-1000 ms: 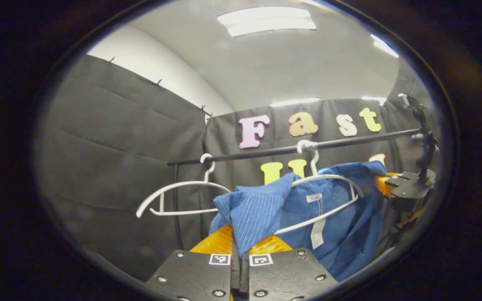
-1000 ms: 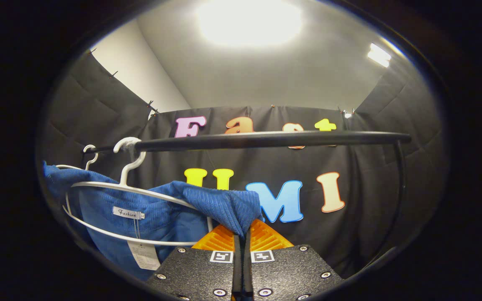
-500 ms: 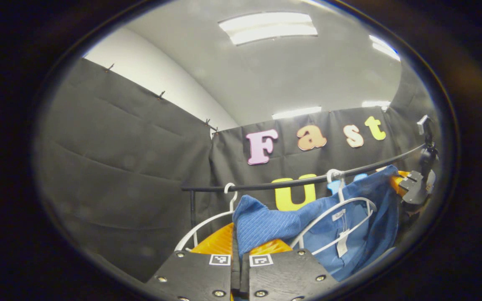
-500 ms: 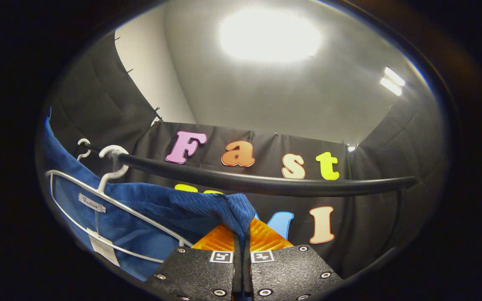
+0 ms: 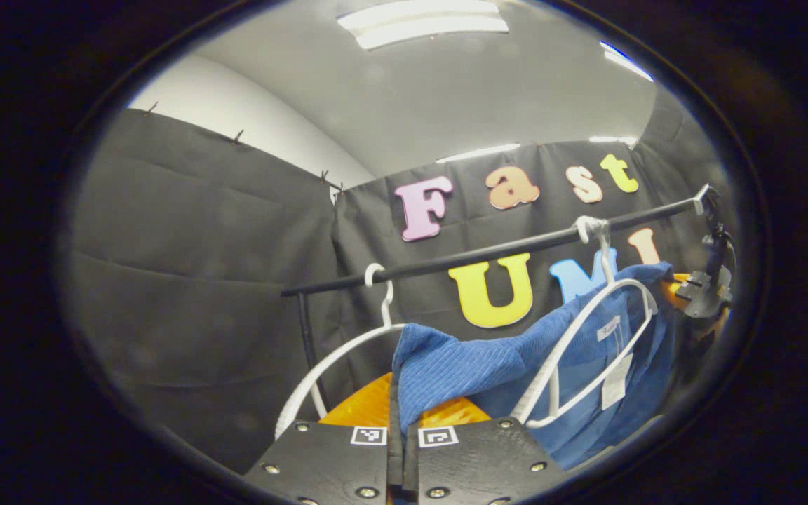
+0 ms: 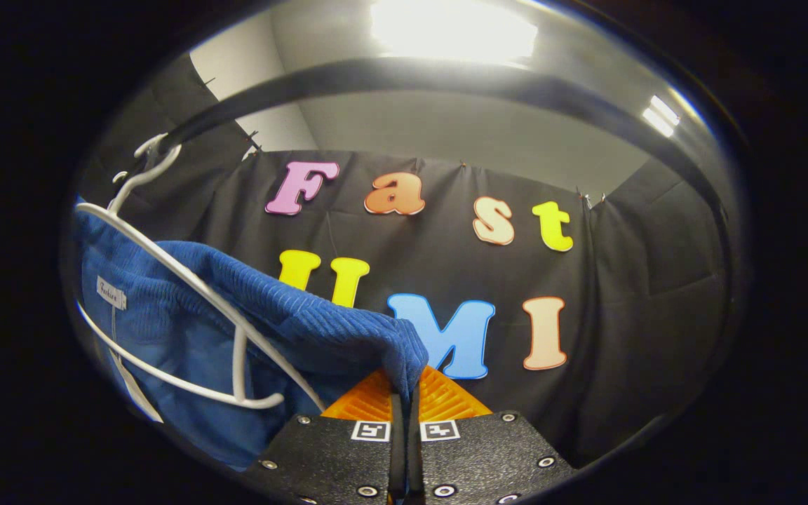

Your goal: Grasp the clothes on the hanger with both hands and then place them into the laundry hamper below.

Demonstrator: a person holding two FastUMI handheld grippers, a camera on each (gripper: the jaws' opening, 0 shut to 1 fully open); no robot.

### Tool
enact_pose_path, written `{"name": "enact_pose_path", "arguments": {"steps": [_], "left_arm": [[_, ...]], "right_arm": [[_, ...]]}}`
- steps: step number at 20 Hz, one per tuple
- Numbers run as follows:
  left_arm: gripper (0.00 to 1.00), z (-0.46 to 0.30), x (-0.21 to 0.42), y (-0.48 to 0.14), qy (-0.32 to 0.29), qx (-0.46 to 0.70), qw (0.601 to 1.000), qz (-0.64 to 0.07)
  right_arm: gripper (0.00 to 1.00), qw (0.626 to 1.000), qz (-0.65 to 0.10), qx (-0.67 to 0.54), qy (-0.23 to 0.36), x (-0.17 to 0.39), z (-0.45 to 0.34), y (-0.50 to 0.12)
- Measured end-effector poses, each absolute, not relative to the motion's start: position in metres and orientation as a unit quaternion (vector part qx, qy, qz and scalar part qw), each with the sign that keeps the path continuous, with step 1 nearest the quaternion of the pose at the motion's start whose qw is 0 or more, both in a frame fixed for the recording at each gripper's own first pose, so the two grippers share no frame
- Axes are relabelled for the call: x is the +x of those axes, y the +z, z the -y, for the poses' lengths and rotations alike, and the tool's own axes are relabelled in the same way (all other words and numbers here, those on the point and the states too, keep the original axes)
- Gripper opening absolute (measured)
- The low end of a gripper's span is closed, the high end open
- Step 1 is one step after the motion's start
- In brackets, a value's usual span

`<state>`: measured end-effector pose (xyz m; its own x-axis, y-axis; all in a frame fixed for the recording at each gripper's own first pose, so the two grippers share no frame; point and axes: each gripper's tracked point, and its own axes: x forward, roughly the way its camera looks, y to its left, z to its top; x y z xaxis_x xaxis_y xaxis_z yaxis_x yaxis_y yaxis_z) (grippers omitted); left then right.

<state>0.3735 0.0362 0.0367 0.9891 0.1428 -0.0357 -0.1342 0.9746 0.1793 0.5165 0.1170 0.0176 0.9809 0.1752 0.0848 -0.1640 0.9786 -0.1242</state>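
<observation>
A blue ribbed garment is stretched between the two grippers. In the left gripper view, my left gripper is shut on one shoulder of it. In the right gripper view, my right gripper is shut on the other shoulder. A white hanger hooks on the black rail, and its arms lie bare over the cloth. The right gripper also appears at the far right of the left gripper view.
A second, bare white hanger hangs on the rail to the left, near the rail's upright post. Black cloth walls stand behind and to both sides. The rail passes close overhead in the right gripper view.
Both grippers have kept hold of the garment and moved under the rail. In the right gripper view the rail rose from mid-frame to overhead. The garment's hanger has tilted.
</observation>
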Motion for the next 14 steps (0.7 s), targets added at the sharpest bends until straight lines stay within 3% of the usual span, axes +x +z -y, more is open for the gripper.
{"name": "enact_pose_path", "arguments": {"steps": [6, 14], "left_arm": [[0.00, -0.026, 0.386, -0.037, 0.051, 0.057, 0.994, -0.081], [0.01, -0.017, 0.352, -0.083, 0.057, 0.044, 0.991, -0.117]], "right_arm": [[0.01, 0.995, -0.027, -0.044, 0.087, 0.528, -0.109, -0.046], [0.01, 0.990, -0.082, -0.041, 0.106, 0.493, -0.100, -0.103]]}}
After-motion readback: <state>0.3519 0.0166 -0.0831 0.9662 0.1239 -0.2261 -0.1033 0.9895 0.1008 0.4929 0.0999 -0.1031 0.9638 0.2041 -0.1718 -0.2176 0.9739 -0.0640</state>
